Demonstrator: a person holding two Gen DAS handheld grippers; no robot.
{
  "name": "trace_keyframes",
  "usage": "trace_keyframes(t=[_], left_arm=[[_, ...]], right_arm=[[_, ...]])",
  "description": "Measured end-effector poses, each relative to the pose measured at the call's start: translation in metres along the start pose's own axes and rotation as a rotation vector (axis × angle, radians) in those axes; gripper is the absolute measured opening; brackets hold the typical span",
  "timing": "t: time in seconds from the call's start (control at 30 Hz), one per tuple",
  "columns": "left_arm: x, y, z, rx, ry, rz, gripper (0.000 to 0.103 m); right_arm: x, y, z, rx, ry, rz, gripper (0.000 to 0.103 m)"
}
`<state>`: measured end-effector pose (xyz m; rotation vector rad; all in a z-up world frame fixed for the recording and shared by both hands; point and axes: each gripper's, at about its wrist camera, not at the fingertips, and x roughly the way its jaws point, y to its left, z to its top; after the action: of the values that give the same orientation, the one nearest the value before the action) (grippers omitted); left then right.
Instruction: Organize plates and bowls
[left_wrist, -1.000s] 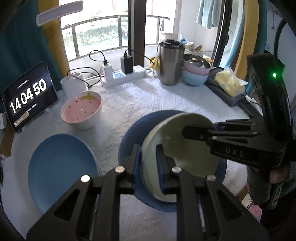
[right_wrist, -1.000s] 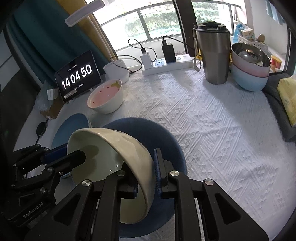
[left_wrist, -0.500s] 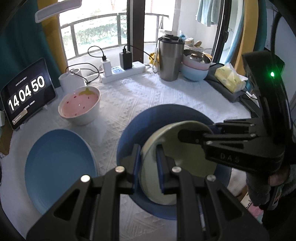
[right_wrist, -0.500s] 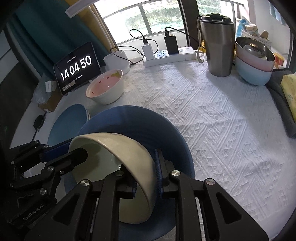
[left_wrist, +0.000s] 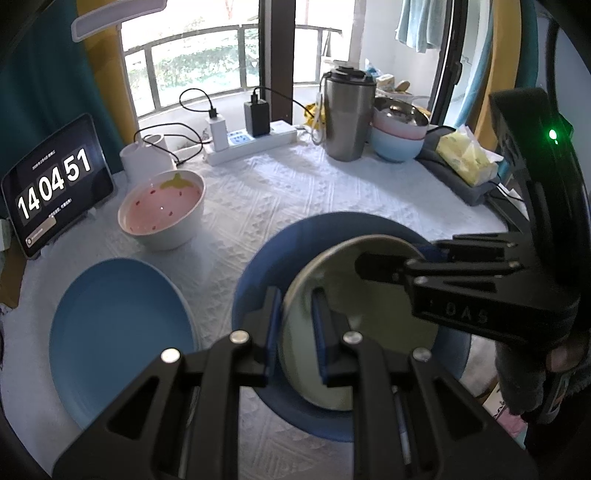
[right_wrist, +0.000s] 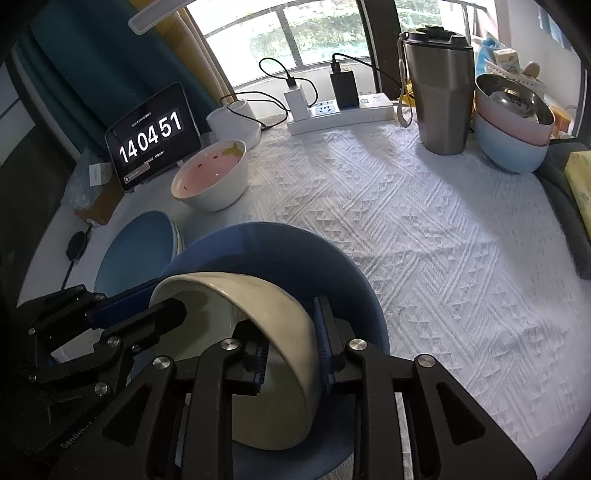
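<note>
The cream bowl (left_wrist: 369, 332) sits inside the dark blue bowl (left_wrist: 332, 236), low and just right of centre in the left wrist view, with both pairs of tongs on its rim. The left tongs (left_wrist: 297, 325) straddle the near rim at about 7 o'clock on the bowl, and their blue pads are clamped on the wall. The right tongs (right_wrist: 290, 350) straddle the opposite side of the rim; their jaws have just been opening, and in the right wrist view the outer pad stands clear of the wall while the wall remains between the two pads. In that view the cream bowl (right_wrist: 258, 325) leans, its mouth turned toward the left tongs (right_wrist: 159, 314) at 9 o'clock.

At 9 o'clock from the dark blue bowl lies a light blue plate (left_wrist: 118, 332), flat on the white-clothed worktop (left_wrist: 258, 206). At 11 o'clock stands a white bowl with a pink strawberry-patterned inside (left_wrist: 162, 206), and beyond it a tablet (left_wrist: 55, 188) showing a clock. At 1 o'clock, toward the far edge, a steel tumbler (left_wrist: 347, 118) stands beside a stack of bowls (left_wrist: 397, 136), a light blue one at the bottom, a pink one above and a metal one on top. A power strip (left_wrist: 251, 142) with chargers plugged in lies at 12 o'clock.
</note>
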<state>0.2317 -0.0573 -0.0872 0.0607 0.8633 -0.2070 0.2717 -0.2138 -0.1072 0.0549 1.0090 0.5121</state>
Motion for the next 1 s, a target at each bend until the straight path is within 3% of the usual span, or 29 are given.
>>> trace_keyframes(t=[0.2,1.0], left_arm=[[0.001,0.003,0.001,-0.009,0.001,0.009,0.018],[-0.009,0.013,0.008,-0.055,-0.021,0.008,0.019]], right_arm=[[-0.012,-0.001,0.007,-0.009,-0.051,-0.029,0.035],[-0.022,0.004,0.010,-0.014,-0.062,-0.014,0.035]])
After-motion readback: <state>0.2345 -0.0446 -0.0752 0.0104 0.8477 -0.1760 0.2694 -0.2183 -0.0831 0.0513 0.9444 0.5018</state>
